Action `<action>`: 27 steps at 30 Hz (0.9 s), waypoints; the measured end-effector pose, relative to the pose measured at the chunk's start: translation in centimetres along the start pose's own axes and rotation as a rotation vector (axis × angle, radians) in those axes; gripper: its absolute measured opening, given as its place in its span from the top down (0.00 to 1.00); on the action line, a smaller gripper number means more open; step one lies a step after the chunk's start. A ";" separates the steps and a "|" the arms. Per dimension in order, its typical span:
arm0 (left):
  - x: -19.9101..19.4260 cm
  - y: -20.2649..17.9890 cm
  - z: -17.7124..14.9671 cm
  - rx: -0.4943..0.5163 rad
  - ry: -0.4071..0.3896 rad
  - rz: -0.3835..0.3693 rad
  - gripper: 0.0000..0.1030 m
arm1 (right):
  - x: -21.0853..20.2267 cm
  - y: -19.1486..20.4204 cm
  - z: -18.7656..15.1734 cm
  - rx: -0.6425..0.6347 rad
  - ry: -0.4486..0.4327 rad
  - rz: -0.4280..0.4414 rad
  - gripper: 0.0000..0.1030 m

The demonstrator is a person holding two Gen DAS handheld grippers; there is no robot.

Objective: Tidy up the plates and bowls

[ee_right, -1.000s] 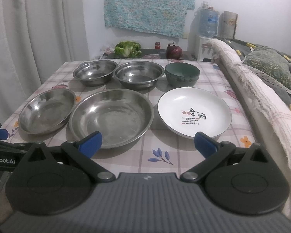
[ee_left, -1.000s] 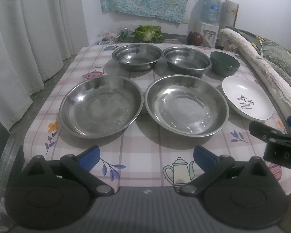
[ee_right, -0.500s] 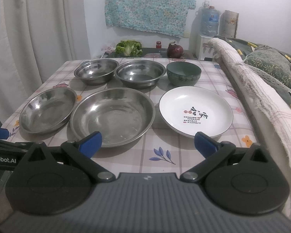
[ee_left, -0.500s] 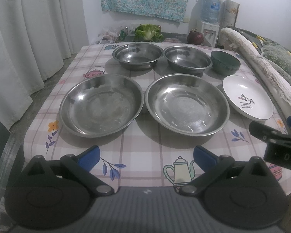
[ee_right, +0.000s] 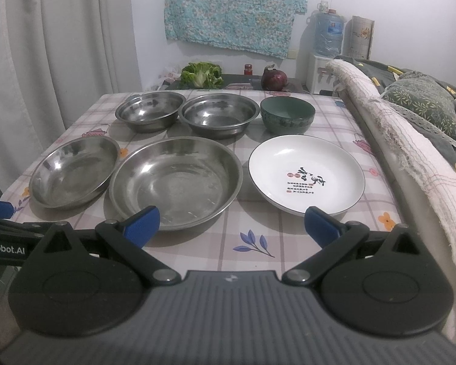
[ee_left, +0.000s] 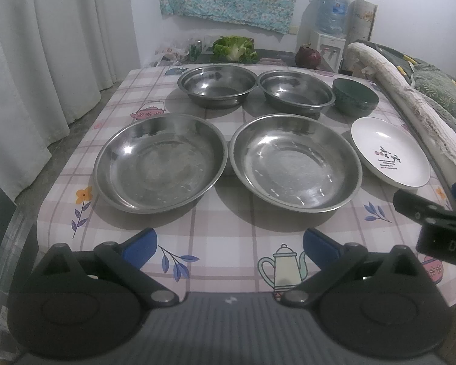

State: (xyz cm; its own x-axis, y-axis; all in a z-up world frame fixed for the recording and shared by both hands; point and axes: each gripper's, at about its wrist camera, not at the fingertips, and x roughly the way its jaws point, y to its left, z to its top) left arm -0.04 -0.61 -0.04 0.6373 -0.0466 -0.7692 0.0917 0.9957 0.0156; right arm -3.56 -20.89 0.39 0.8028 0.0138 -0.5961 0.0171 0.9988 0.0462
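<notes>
Left wrist view first, sweeping left to right: the left claw (ee_left: 229,248) hangs wide open and empty over the near edge of the worktop (ee_left: 228,237). Front row now: left steel plate (ee_left: 160,161), then middle steel plate (ee_left: 295,161) with their rims almost touching, then the white plate (ee_left: 390,161) out on the right. Back row: left steel bowl (ee_left: 217,84), right steel bowl (ee_left: 295,90), green bowl (ee_left: 355,95) tucked just beside it. Everything sits upright, mouths to the ceiling; these are round pieces, so there is no long axis to line up.

Over to the right wrist view, and the right claw (ee_right: 232,223) is spread open too, empty, hovering at the near rims of the middle steel plate and the white plate.

Nothing is stacked yet, by the look of it. For a clean first pick, I'd say pinch a near rim between the fingers, lift level, and nest steel into steel. The shallow rim looks slippery, so a deep bite is wise. The white plate looks the breakable one: set it down gently.
</notes>
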 end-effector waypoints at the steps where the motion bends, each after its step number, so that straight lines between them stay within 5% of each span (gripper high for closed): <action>1: 0.0 0.0 0.0 0.000 0.000 0.000 0.00 | 0.0 0.0 0.0 0.000 0.000 0.000 0.01; 18: 1.0 1.0 1.3 -0.002 0.000 -0.019 0.00 | 0.8 -0.5 0.5 0.020 0.015 0.011 0.01; 27: 1.9 3.8 6.6 -0.018 -0.093 -0.098 0.00 | 1.1 0.1 4.4 -0.102 -0.128 0.059 0.01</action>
State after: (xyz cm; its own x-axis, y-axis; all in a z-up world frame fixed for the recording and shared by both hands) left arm 6.58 2.56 2.77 0.6944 -0.1501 -0.7038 0.1437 0.9872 -0.0687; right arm 0.00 -20.98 3.28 0.8702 0.0729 -0.4873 -0.0879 0.9961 -0.0078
